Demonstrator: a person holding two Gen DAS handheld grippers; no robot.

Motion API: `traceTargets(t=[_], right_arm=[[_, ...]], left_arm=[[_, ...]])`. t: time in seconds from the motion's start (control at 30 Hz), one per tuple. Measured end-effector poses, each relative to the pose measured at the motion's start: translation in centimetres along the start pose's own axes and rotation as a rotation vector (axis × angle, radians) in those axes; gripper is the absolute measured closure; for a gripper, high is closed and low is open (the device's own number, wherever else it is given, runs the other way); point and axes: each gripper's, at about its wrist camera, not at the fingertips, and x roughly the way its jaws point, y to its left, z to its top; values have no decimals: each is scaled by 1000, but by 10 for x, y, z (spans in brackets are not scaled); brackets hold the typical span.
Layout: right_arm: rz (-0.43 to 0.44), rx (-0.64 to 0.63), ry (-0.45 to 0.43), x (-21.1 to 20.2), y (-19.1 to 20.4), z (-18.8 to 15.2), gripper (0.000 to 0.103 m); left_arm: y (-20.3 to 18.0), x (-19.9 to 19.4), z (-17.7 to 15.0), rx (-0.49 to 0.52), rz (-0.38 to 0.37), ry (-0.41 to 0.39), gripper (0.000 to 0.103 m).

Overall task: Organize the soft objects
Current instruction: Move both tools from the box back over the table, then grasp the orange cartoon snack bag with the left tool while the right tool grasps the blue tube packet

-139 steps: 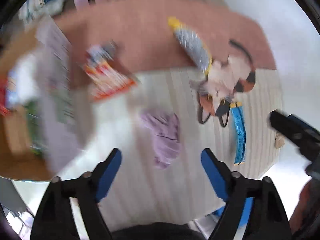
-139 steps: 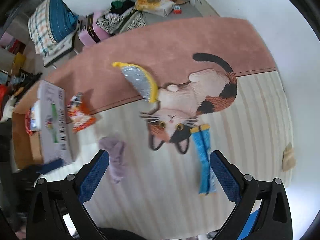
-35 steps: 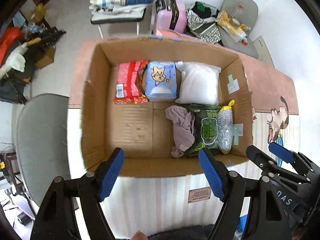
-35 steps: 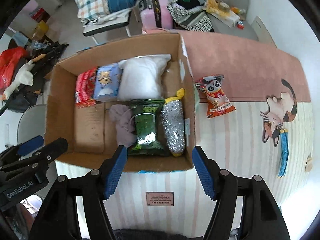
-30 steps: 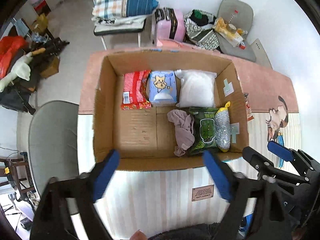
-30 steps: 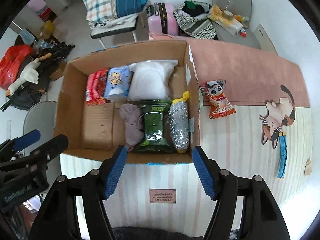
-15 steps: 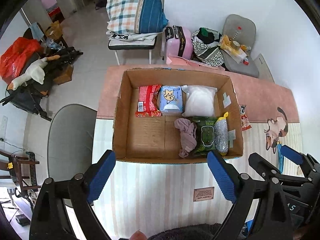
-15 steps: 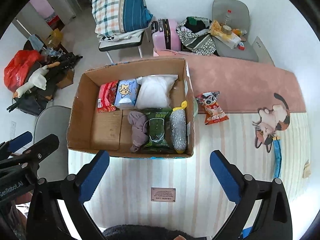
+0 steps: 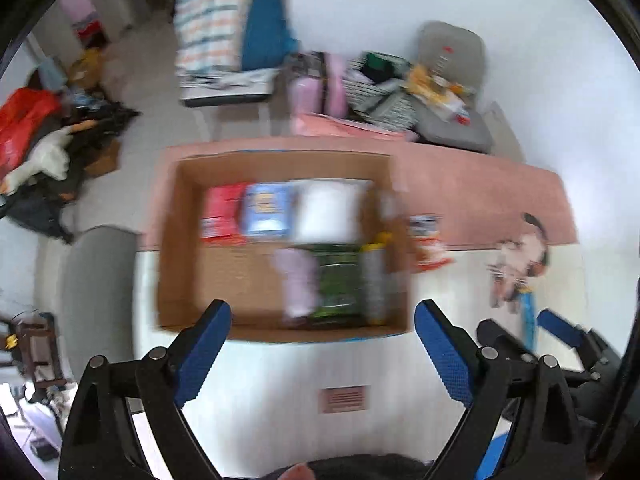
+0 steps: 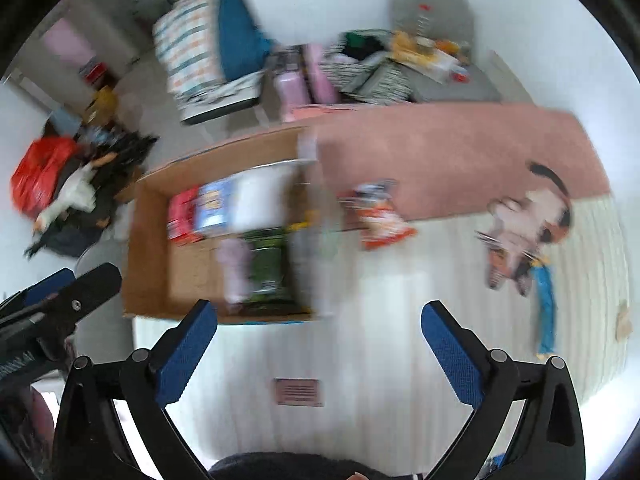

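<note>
An open cardboard box [image 9: 180,240] stands on the rug. It holds a red pack [image 9: 222,216], a blue pack [image 9: 266,214], a white bag [image 9: 328,210], a purple cloth [image 9: 298,280], a green pack [image 9: 336,280] and a silver-and-yellow item [image 9: 374,276]. An orange snack bag [image 10: 378,216] lies right of the box [image 10: 148,240]. A blue strip [image 10: 544,304] lies by the cat picture. My left gripper [image 9: 322,308] hangs open above the box's near edge, holding nothing. My right gripper [image 10: 318,308] is open wide and holds nothing, over the rug near the box's right corner. Both views are blurred.
The rug [image 10: 440,152] is pink at the back and striped in front, with a small label [image 10: 298,392]. Behind it are a chair with a plaid pillow [image 9: 224,52], a pink suitcase [image 9: 320,88] and a cluttered grey seat [image 9: 448,96]. A grey stool [image 9: 96,280] and floor clutter [image 9: 36,148] lie left.
Both grippers have drawn up and back from the box, so it looks smaller. The right view has swung right toward the snack bag. The right jaws have spread wider.
</note>
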Motion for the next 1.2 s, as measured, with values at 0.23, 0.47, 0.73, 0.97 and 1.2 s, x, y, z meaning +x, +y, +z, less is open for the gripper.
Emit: traceTargets(t=[0.23, 0.47, 0.73, 0.97, 1.2], right_arm=[[-157, 225, 53, 23, -173, 19, 0], [-198, 309, 199, 87, -294, 33, 0], [-164, 319, 317, 145, -345, 30, 0], [-160, 320, 410, 185, -365, 20, 0], [-150, 342, 491, 214, -377, 2, 13]], left_arm=[[-128, 120, 60, 69, -113, 232, 9], [-183, 251, 93, 65, -2, 477, 9], [-198, 330, 91, 81, 157, 613, 9], [-201, 347, 89, 90, 222, 622, 9], [-208, 337, 79, 116, 212, 552, 34]])
